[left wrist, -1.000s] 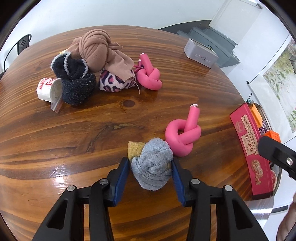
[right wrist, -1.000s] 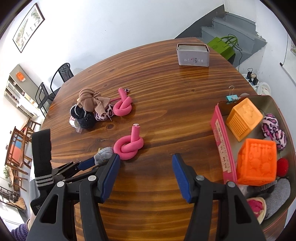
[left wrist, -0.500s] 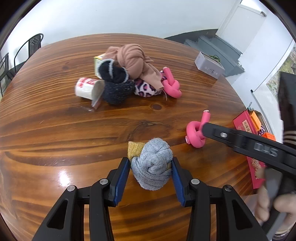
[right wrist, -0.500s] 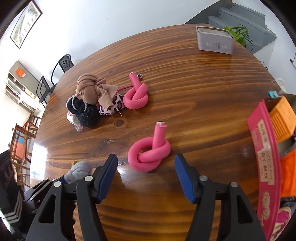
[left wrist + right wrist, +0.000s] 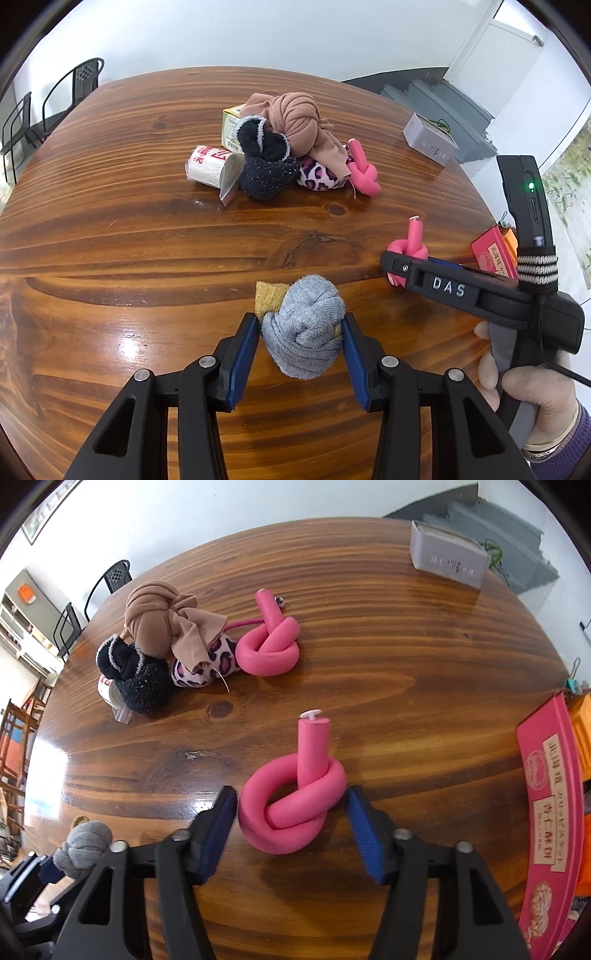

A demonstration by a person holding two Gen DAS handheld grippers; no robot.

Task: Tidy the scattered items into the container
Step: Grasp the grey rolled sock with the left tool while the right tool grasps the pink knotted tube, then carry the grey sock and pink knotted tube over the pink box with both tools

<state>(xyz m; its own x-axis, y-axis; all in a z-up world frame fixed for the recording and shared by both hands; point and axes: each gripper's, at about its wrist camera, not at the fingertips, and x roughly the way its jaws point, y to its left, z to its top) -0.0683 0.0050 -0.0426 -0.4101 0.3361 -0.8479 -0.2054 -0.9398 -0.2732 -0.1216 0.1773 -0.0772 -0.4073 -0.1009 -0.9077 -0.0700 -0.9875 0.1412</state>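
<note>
Right gripper [image 5: 291, 812] jaws, just closing, straddled the pink foam knot [image 5: 291, 805] at lower centre, contact unclear; left gripper [image 5: 301, 347] pinched the grey sock ball [image 5: 304, 332].

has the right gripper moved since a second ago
Yes. The right gripper has come down toward the near pink foam knot, which now lies between its closing jaws, untouched; a second ago that knot lay farther ahead on the wooden table.

Hidden or cut off

You see only a corner of the yellow box [image 5: 232, 122] behind the socks; the right gripper [image 5: 397, 266] covers half the pink knot [image 5: 408, 245]; the container [image 5: 546, 812] runs off-frame.
</note>
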